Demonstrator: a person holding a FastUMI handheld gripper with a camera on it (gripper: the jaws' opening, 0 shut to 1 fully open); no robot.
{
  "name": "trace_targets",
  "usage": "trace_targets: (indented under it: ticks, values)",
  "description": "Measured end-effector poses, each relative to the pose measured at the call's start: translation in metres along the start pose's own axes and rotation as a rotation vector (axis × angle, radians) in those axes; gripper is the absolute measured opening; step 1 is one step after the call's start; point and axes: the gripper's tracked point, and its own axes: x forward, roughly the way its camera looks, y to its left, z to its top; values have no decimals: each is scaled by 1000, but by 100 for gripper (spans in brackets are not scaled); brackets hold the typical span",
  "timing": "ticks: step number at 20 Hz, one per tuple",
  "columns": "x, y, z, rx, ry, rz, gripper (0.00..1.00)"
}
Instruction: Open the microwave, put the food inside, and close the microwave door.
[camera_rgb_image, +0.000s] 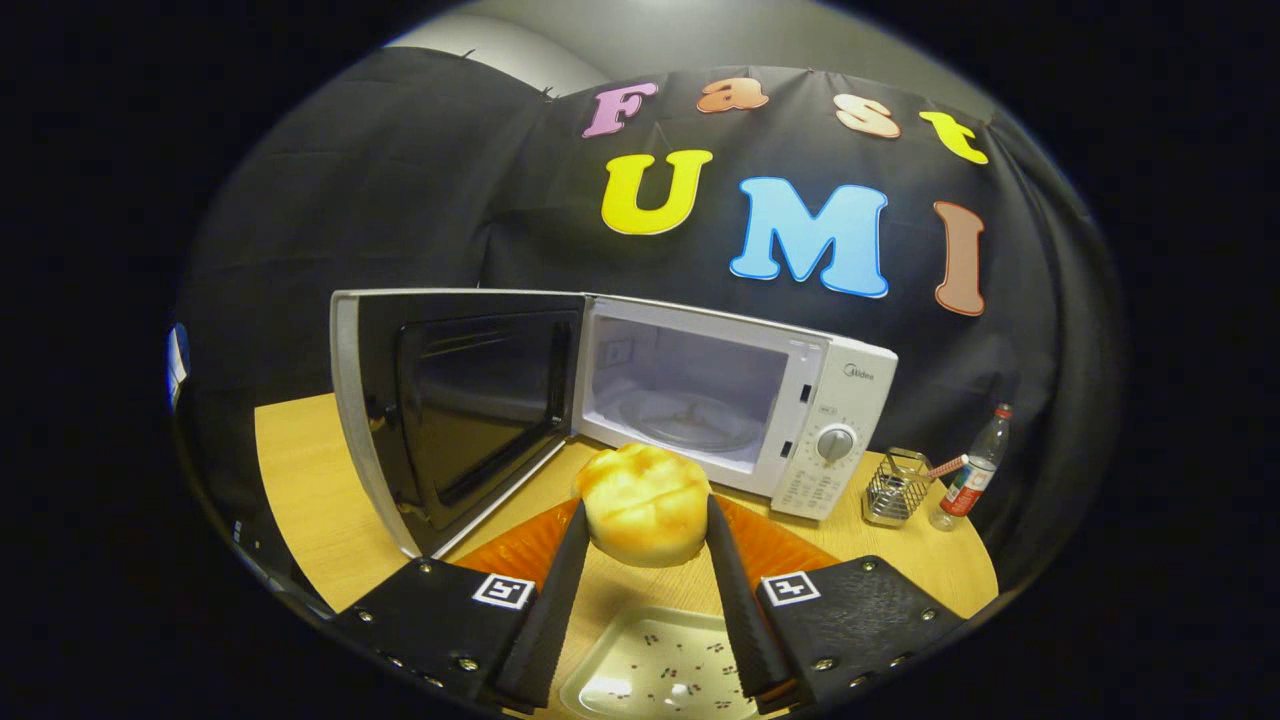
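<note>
Two fingers (575, 535) pressed on the bun (645, 503), one on each side, so gripper (645, 530) clamped around the food. Held just past the fingertips, above an orange plate (770, 545) and a clear tray (660, 665) lower down between the fingers. Straight beyond the bun, the microwave (730, 400), with its door (450, 410) swung wide open off to the left side. Inside, a bare glass plate (690, 418), waiting. Could go wrong from here, probably: squeezed too hard, and the soft bun squashed or torn; squeezed too loosely, and dropped on the table (300, 470) before reaching the opening. Could also bump the bottom edge of the opening if carried too low, or knock the open door if swung too far left. Farther right of the gripper, a wire holder (895, 488) and a bottle (975, 470), well apart from the path, so likely safe. Hard to tell whether the bun was touching the orange plate or lifted off it. Underside of the bun hidden. Buttons under the dial (835, 442) too small to make out.
</note>
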Motion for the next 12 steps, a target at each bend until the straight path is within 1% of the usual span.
trace_targets:
  ticks: [2,5,8,12]
  values:
    - [19,3,8,53,12,12,68]
    - [49,2,20,117,34,9,68]
    - [80,-6,27,166,44,-16,68]
    - [124,-5,35,314,47,-12,68]
